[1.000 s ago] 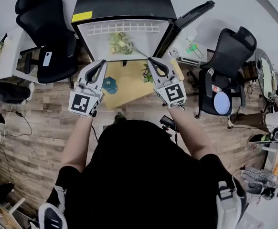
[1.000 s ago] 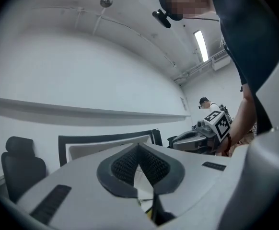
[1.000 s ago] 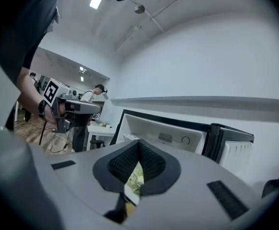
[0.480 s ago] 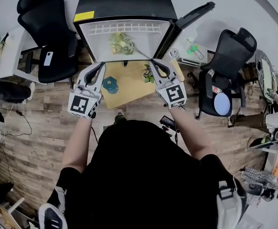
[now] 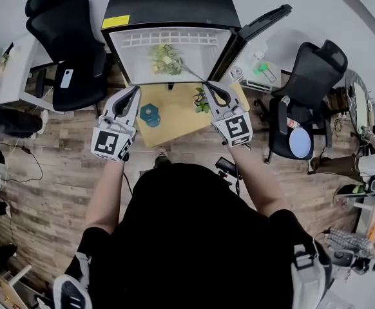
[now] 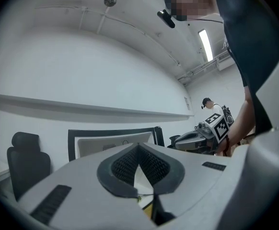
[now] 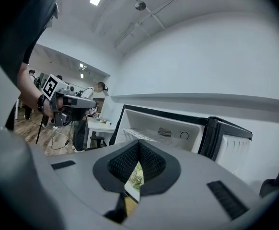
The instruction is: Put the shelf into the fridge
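While reaching both bare forearms out toward 12 o'clock, holds the left gripper [image 5: 136,90] at 11 o'clock and the right gripper [image 5: 207,85] at 1 o'clock, marker cubes facing up. Clenches the left jaws on the left edge of the shelf [image 5: 171,76], a clear pane with a thin pale rim; in the left gripper view, ribbed pads [image 6: 125,166] pinched onto that rim. Clenches the right jaws on the pane's right edge in the same way, seen wedged between the pads in the right gripper view. Carries the shelf roughly level between the 2 claws, reaching toward the open front of the fridge [image 5: 168,2]; cannot tell how far in. Shows a green sprig [image 5: 165,58] on or through the pane, cannot tell which. Just below, at 12 o'clock, a low yellow table [image 5: 174,124] with a teal roll [image 5: 150,114] toward 11 o'clock and a small plant [image 5: 200,100] just beside the right gripper. Beyond at 12 o'clock, the fridge: black top, white interior, a white wire rack [image 5: 168,37] high at the back, door [image 5: 258,21] swung open toward 1 o'clock. Farther out, 1 black office chair [image 5: 71,44] at 10 o'clock beside a white desk [image 5: 10,69], 1 more black chair [image 5: 307,76] at 2 o'clock. Wood-plank floor [image 5: 46,185] under all of it.
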`<state>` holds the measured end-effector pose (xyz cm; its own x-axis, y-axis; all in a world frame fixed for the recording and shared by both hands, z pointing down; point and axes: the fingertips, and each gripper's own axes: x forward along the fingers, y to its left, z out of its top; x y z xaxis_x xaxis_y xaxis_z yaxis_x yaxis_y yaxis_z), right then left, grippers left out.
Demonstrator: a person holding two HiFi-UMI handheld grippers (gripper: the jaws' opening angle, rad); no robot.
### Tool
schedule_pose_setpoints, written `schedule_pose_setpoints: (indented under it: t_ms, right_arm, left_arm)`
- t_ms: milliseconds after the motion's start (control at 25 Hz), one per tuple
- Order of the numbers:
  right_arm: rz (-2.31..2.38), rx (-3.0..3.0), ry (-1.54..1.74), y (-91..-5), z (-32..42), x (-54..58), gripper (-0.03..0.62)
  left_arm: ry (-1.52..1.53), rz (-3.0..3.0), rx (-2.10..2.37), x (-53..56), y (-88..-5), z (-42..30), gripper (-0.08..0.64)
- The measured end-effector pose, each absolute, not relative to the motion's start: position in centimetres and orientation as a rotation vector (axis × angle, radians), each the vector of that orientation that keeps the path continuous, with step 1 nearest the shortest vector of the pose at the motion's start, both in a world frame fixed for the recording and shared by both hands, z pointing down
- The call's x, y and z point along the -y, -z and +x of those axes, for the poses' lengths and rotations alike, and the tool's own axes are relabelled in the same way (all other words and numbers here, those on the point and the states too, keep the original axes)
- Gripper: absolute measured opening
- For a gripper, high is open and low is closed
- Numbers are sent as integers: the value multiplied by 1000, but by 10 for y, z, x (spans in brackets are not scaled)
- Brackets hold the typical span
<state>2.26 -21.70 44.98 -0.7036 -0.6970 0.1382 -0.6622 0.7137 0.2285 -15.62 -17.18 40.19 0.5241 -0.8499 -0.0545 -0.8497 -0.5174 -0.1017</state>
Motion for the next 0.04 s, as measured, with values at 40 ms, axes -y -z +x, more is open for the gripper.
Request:
schedule_pose_setpoints:
  t_ms: [40]
  right_arm:
    - [1090,2705,240,-449,23,218,14]
  left_arm:
    - [-1,-2642,-1485,172,-402,-156,17]
